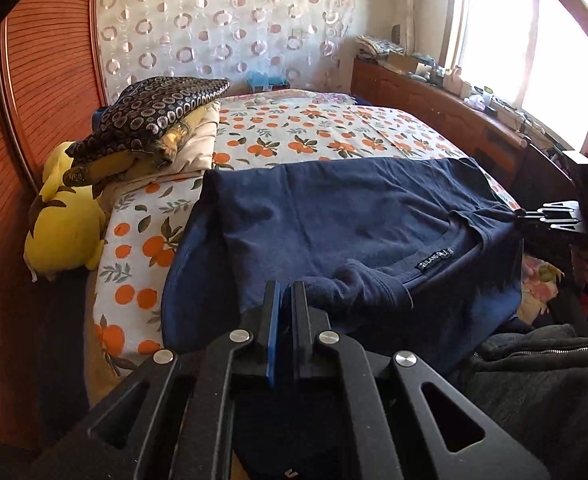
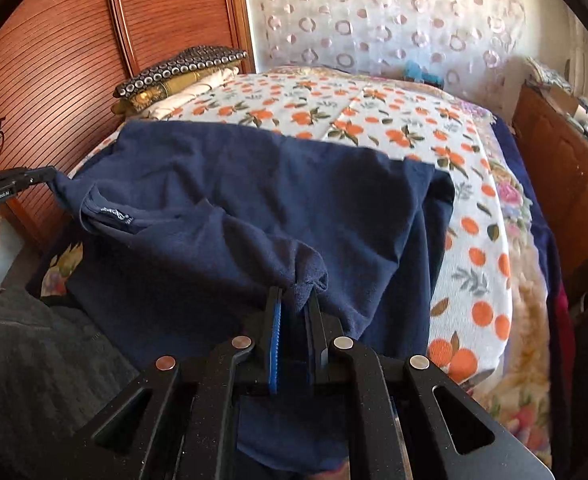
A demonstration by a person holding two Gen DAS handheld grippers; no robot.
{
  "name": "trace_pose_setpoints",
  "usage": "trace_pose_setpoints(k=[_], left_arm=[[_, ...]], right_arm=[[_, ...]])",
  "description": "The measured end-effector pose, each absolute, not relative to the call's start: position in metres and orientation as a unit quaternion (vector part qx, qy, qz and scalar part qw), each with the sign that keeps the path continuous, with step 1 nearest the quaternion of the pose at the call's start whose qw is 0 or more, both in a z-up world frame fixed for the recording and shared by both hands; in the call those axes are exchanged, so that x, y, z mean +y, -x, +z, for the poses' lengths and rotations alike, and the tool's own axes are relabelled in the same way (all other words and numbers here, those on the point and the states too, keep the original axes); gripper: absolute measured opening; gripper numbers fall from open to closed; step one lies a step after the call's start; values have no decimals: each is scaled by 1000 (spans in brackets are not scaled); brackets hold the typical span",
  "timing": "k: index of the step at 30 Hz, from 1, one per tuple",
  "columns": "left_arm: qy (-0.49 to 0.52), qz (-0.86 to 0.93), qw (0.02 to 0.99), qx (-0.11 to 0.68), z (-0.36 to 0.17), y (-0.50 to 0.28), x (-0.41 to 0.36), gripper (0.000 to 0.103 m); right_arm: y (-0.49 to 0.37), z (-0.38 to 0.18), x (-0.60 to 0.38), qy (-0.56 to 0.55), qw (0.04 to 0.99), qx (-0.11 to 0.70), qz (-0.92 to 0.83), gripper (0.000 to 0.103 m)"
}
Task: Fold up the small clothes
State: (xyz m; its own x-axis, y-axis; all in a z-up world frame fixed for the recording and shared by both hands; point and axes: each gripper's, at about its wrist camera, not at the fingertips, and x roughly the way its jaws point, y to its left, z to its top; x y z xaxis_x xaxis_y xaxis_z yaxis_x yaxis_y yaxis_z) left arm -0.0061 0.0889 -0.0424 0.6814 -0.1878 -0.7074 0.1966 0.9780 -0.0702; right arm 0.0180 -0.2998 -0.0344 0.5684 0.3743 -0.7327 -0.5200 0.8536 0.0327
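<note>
A navy blue T-shirt (image 1: 346, 220) lies spread over the near part of the bed, collar and label toward me; it also shows in the right wrist view (image 2: 261, 200). My left gripper (image 1: 287, 292) is shut on the shirt's near shoulder edge. My right gripper (image 2: 296, 296) is shut on a bunched fold of the shirt's other shoulder. In the left wrist view the right gripper (image 1: 522, 214) pinches the shirt's corner at the right. In the right wrist view the left gripper (image 2: 51, 174) pinches the corner at the left.
The bed (image 1: 294, 136) has an orange-print cover. Stacked pillows (image 1: 153, 120) and a yellow plush toy (image 1: 63, 220) lie at its left, by a wooden headboard (image 1: 41, 92). A wooden cabinet (image 1: 434, 100) with clutter stands under the window. My grey jacket (image 1: 542, 380) is at lower right.
</note>
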Motion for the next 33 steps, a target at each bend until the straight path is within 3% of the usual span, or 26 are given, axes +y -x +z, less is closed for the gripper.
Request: trace_pose_setpoints(k=[1,3,8,10,12,18,21,23,25,33], left_arm=[[-5,-106,918,382,-41,7,89,24],[-3,-105,922,373,-38,8,90,37],[0,-91,921,379,-41,0,95,44],[3,-80,922,379,-46,-4,97,67],[15,-76,922,379,-50,-7,101,76],[39,-76,915,394,-66,-19,106,76],[40,-75,916,393,-69,-24,106,76],[46,-78,916,391,-69,-28,107,76],[54,-80,917,388,-68,-34,109,76],[29,-75,923,375,-62,-71,109,76]], right_arm=[[-19,-33,-300,94,880,391,254,9],[-17,-33,-300,92,879,392,255,9],[-13,-34,-296,85,881,389,257,12],[-9,-33,-295,86,883,385,255,13],[-4,-32,-294,88,884,382,253,14],[4,-26,-301,89,891,372,247,17],[7,-18,-303,90,897,361,239,30],[6,-15,-305,89,901,354,234,44],[3,-12,-304,95,904,348,228,48],[-39,-20,-303,69,916,338,203,49]])
